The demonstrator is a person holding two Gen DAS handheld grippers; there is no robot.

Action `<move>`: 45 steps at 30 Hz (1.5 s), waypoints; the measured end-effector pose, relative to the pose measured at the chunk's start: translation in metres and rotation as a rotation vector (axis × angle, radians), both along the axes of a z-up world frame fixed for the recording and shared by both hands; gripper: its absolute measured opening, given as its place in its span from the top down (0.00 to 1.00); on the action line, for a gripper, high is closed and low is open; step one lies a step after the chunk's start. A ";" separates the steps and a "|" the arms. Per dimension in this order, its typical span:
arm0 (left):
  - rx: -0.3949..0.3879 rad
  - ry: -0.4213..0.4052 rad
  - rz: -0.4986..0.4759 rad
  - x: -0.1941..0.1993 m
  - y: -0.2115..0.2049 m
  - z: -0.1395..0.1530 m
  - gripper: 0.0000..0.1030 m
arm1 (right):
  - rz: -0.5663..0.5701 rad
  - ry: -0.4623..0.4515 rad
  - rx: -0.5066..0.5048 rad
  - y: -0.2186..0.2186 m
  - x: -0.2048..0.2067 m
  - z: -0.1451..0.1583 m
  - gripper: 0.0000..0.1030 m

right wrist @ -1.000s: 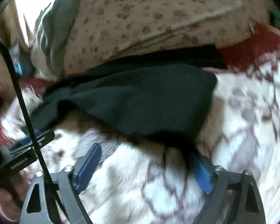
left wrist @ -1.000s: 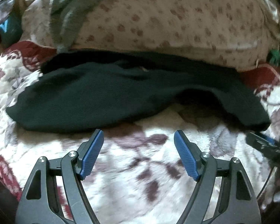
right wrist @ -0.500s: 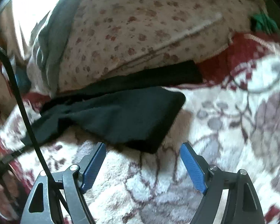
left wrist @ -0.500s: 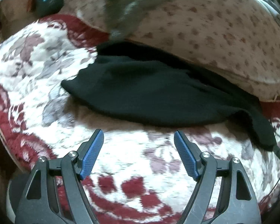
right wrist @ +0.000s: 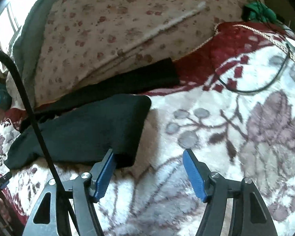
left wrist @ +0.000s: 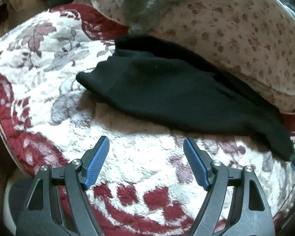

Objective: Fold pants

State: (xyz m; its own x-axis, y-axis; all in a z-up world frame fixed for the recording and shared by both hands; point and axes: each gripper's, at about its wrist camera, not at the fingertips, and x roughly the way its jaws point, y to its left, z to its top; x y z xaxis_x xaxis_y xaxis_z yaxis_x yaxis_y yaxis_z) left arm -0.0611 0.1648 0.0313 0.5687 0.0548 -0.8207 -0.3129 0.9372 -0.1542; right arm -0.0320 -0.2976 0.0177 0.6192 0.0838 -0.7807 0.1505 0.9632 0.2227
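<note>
The black pants [left wrist: 167, 90] lie folded in a long strip on a red and white floral blanket [left wrist: 139, 161], against a spotted beige pillow [left wrist: 236, 33]. My left gripper [left wrist: 146, 161] is open and empty, a little short of the pants' near edge. In the right wrist view the pants [right wrist: 84, 129] lie to the left, with a second black strip [right wrist: 139, 78] behind along the pillow. My right gripper [right wrist: 148, 173] is open and empty; its left finger [right wrist: 104, 177] overlaps the pants' near right corner, whether it touches I cannot tell.
A grey garment [left wrist: 153, 2] drapes over the pillow. A thin black cable [right wrist: 255, 86] loops on the blanket at the far right, near a green object [right wrist: 257, 11]. A black cord [right wrist: 35, 122] crosses the right wrist view. The blanket's edge [left wrist: 7, 129] drops off left.
Both grippers have pulled back from the pants and apart, the left one leftward, the right one rightward. The right gripper has come off the pants' corner; both stay open.
</note>
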 end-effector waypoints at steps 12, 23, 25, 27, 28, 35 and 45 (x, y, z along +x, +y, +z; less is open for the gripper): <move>-0.175 -0.005 0.062 0.008 0.021 -0.009 0.24 | 0.055 -0.016 0.056 0.022 0.005 -0.005 0.36; -0.251 -0.068 0.131 0.040 0.025 -0.014 0.24 | 0.093 -0.082 0.164 0.031 0.015 -0.017 0.65; -0.240 -0.084 0.140 0.048 0.023 -0.014 0.28 | 0.098 -0.100 0.194 0.030 0.019 -0.018 0.74; -0.231 -0.065 0.133 0.057 0.023 -0.014 0.62 | 0.102 -0.108 0.211 0.027 0.024 -0.017 0.82; -0.230 -0.040 0.117 0.063 0.022 -0.015 0.85 | 0.103 -0.114 0.204 0.026 0.025 -0.014 0.83; -0.246 -0.107 0.017 0.068 0.021 0.028 0.95 | 0.132 -0.180 0.118 0.025 0.022 0.027 0.87; -0.221 -0.154 -0.025 0.025 0.041 0.067 0.95 | 0.259 -0.257 -0.186 0.060 -0.030 0.109 0.79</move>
State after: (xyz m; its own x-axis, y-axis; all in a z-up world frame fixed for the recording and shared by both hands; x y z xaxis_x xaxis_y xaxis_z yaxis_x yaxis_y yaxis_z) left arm -0.0358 0.2059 0.0979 0.6864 -0.1319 -0.7152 -0.2475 0.8824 -0.4002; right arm -0.0622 -0.2373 0.1264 0.7731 0.1343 -0.6199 -0.1398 0.9894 0.0400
